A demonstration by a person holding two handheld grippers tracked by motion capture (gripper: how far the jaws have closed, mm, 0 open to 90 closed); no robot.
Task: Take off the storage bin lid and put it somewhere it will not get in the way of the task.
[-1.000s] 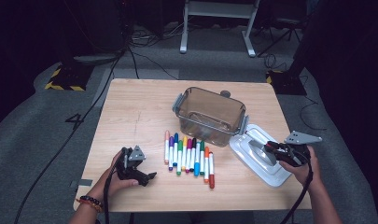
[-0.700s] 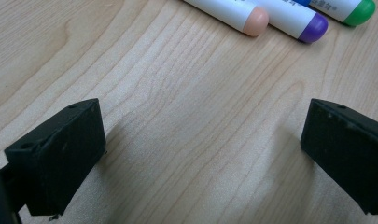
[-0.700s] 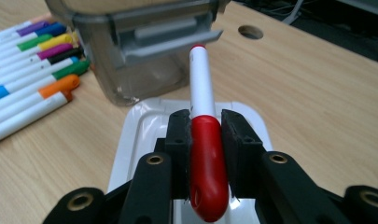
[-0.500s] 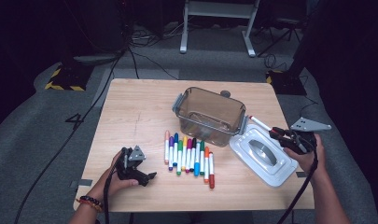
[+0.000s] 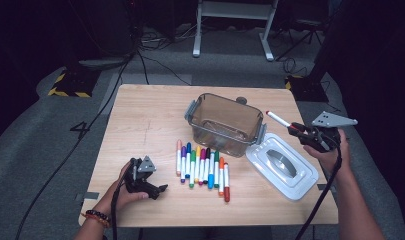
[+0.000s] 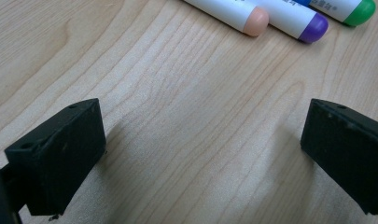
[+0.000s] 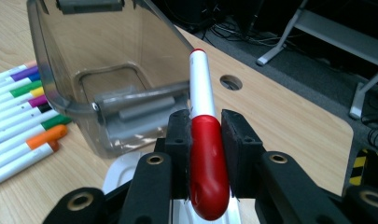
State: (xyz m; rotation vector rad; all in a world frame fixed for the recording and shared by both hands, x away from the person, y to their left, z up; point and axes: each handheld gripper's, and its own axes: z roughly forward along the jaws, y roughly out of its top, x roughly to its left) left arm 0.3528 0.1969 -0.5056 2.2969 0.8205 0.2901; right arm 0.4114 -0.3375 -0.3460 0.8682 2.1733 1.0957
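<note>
Red at its cap end, the marker point(image 7: 204, 140) sits clamped between the jaws of the right gripper point(image 5: 301, 133), which press on the cap from both sides. Its long axis runs straight out along the jaws, the white barrel leading away from the hand and slanting upward. In the high view the marker point(image 5: 278, 119) is lifted off the table, its far tip aimed toward the clear box point(image 5: 225, 123) and stopping just short of the box's near end. In the right gripper view the box point(image 7: 107, 70) stands ahead and to the left of the jaws, open side up, and the white lid point(image 5: 282, 165) lies flat just below the gripper.

Further left of the box, a row of markers point(image 5: 202, 166) lies on the wooden table point(image 5: 145, 120), side by side.

The left gripper point(image 5: 152, 187) rests low on the table near that row, its jaws standing wide apart with bare wood between them; three marker caps show just beyond them.
</note>
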